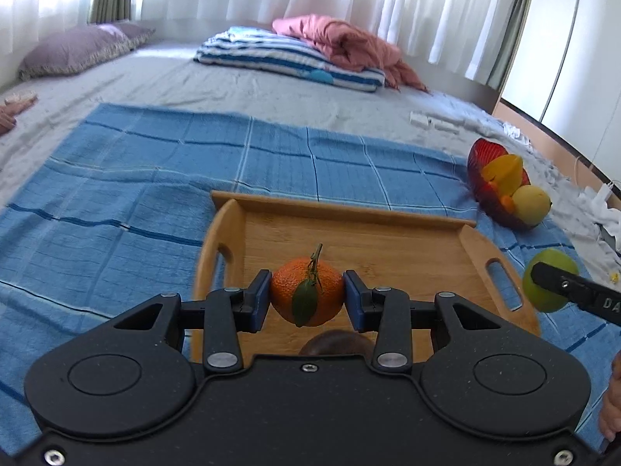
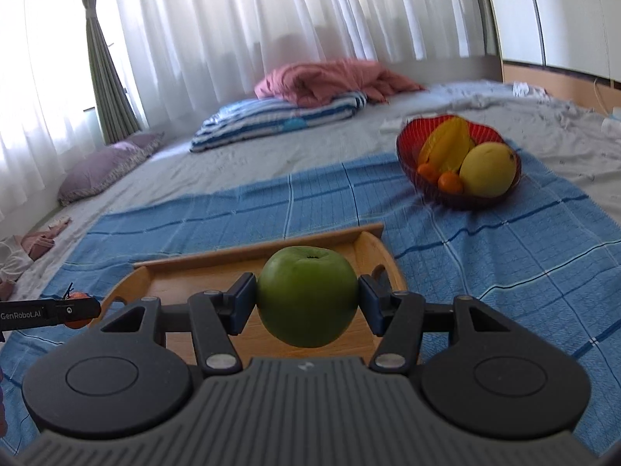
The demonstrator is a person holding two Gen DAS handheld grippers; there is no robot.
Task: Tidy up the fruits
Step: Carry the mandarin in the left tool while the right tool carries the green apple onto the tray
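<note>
Left hand-held gripper (image 1: 306,298) clamped on an orange (image 1: 306,291) with stem and one green leaf, blue pads (image 1: 261,299) pressing both sides, jaws spread only as wide as the fruit. Orange is held above the near part of the wooden tray (image 1: 349,229); contact with tray floor can't be told. Dark rounded thing (image 1: 335,342) just under the gripper body, mostly hidden, unidentifiable.

Right hand-held gripper (image 2: 307,302) closed on a green apple (image 2: 307,295), pads on its left and right flanks, jaws set wider than the left's. Apple is held up over the tray (image 2: 248,252), toward its right end. In the left view the same apple (image 1: 549,285) sits off the tray's right handle.

Tray rests on a blue checked cloth (image 1: 155,178) spread on the bed (image 1: 194,73). Further right on the cloth, a red bowl (image 2: 411,136) holds a yellow mango (image 2: 490,171), star fruit (image 2: 446,147) and two small oranges (image 2: 450,182).

Far back: striped folded blanket (image 2: 279,116), pink quilt (image 2: 326,77) on top of it, purple pillow (image 2: 104,167), white curtains (image 2: 271,19).
</note>
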